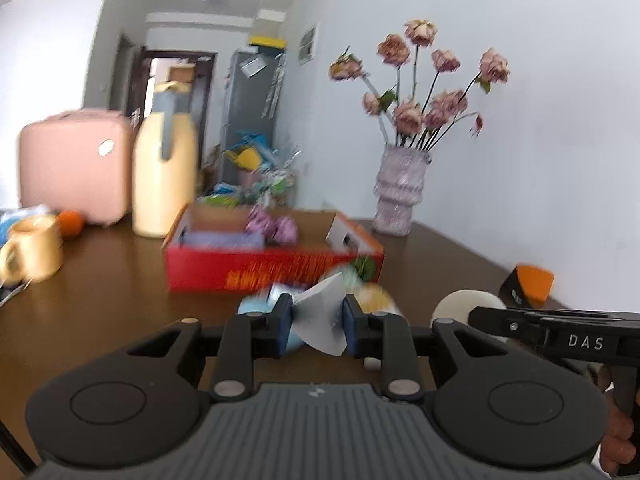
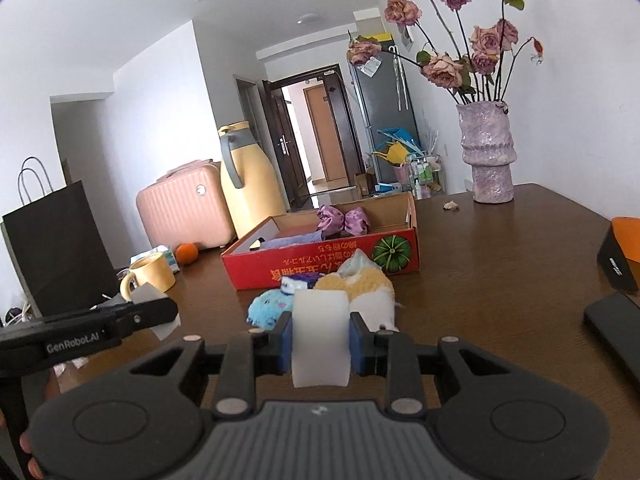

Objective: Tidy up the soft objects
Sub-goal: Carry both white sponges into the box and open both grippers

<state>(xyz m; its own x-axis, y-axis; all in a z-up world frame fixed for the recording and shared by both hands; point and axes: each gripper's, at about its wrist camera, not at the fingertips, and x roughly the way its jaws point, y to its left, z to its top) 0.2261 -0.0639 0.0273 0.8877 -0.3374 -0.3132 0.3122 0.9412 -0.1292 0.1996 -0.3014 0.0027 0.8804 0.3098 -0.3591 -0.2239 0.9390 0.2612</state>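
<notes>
Sponges fill both pairs of tongs at once, which suggests the person means to carry two soft things per trip. The left gripper pinches a thin pale sponge piece so hard that it bows into a bow-tie shape between the blue pads, a sign of how little the material resists; the view is blurred, so its exact outline is uncertain. The right gripper is pressed onto a white sponge block, held squarely by its flat sides, which keeps it upright and barely deformed. Both are lifted above the brown table, apart from it. The red cardboard box sits just beyond, open-topped, already holding a purple scrunchie and a lilac cloth, so it looks to be the collecting place. In front of its near wall lies a small heap left to sort: a blue plush toy and a yellow-and-white fuzzy item, touching each other. My guess is both sponges go over that wall next; the squeezed one may spring when let go.
</notes>
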